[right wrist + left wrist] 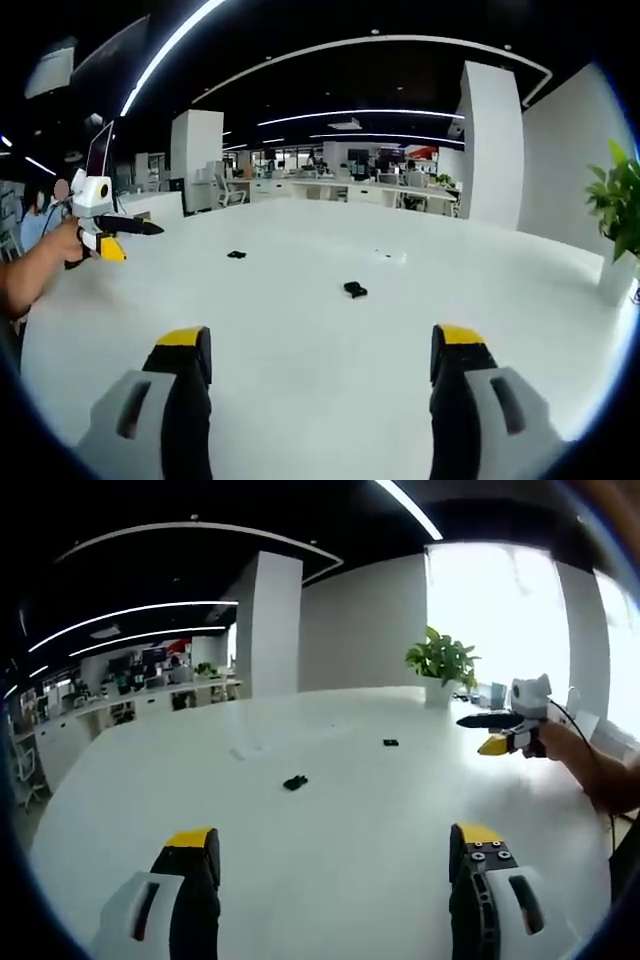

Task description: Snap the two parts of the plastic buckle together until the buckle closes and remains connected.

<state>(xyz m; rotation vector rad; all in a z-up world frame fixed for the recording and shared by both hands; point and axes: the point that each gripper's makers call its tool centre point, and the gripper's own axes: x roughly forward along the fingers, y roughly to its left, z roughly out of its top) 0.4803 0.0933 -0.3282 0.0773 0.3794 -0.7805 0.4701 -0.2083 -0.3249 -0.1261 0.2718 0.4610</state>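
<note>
Both my grippers' fingers wide apart, empty. Nearer buckle half (295, 782) (355, 290) ahead, between left gripper (335, 855) fingers; right gripper (320, 355) similar. Farther buckle half (390, 742) (236, 254) beyond on bench (350, 810).

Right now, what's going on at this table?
A person holds a gripper in each hand over a large white table. Two small black plastic buckle parts lie apart on it, untouched: one nearer, one farther. The left gripper and the right gripper both have their jaws wide open and hold nothing. A green potted plant stands at the far edge.
</note>
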